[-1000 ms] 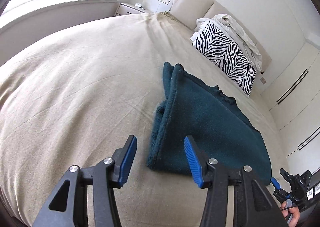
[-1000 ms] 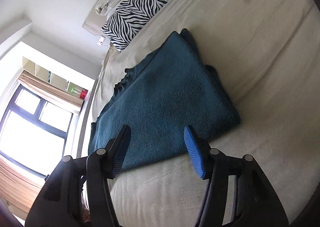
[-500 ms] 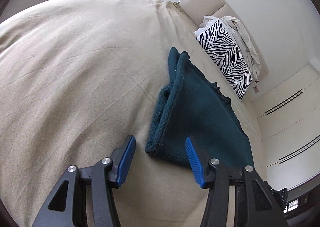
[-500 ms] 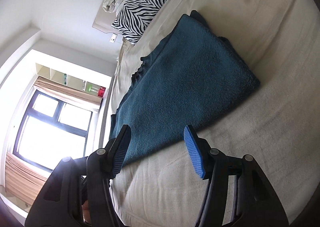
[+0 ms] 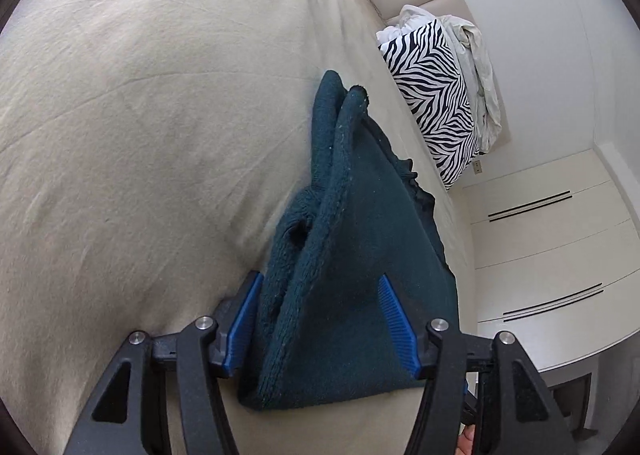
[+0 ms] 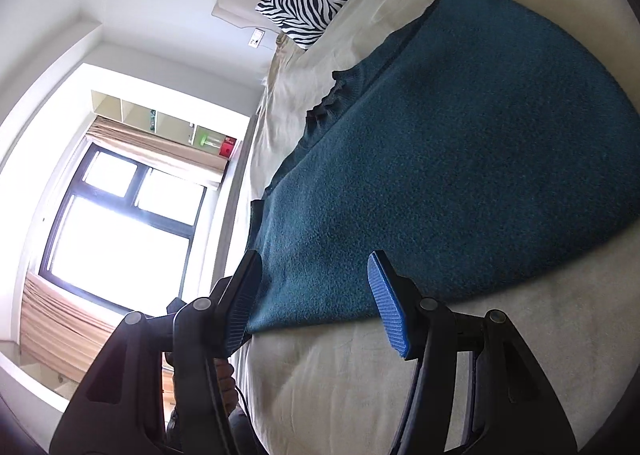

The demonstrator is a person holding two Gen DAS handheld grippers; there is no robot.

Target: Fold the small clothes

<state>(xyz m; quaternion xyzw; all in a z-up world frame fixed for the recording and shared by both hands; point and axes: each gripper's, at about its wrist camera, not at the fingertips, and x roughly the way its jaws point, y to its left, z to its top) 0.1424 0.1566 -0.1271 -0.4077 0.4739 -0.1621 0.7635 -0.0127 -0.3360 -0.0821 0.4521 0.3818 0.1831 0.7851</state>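
Note:
A dark teal fleece garment point(image 5: 352, 255) lies folded on the beige bed sheet point(image 5: 140, 115). My left gripper point(image 5: 320, 319) is open, its blue-padded jaws on either side of the garment's near folded corner. In the right wrist view the same garment point(image 6: 460, 159) spreads flat across the sheet point(image 6: 400, 375). My right gripper point(image 6: 316, 303) is open, its jaws on either side of the near edge of the garment.
A zebra-print pillow point(image 5: 436, 95) with a pale crumpled cloth point(image 5: 476, 67) leans on the headboard. White wardrobe doors point(image 5: 560, 255) stand beyond the bed. A window point(image 6: 120, 223) and a shelf show in the right wrist view.
Both grippers have moved forward onto the garment; its corners now sit between the open jaws. Both stayed open.

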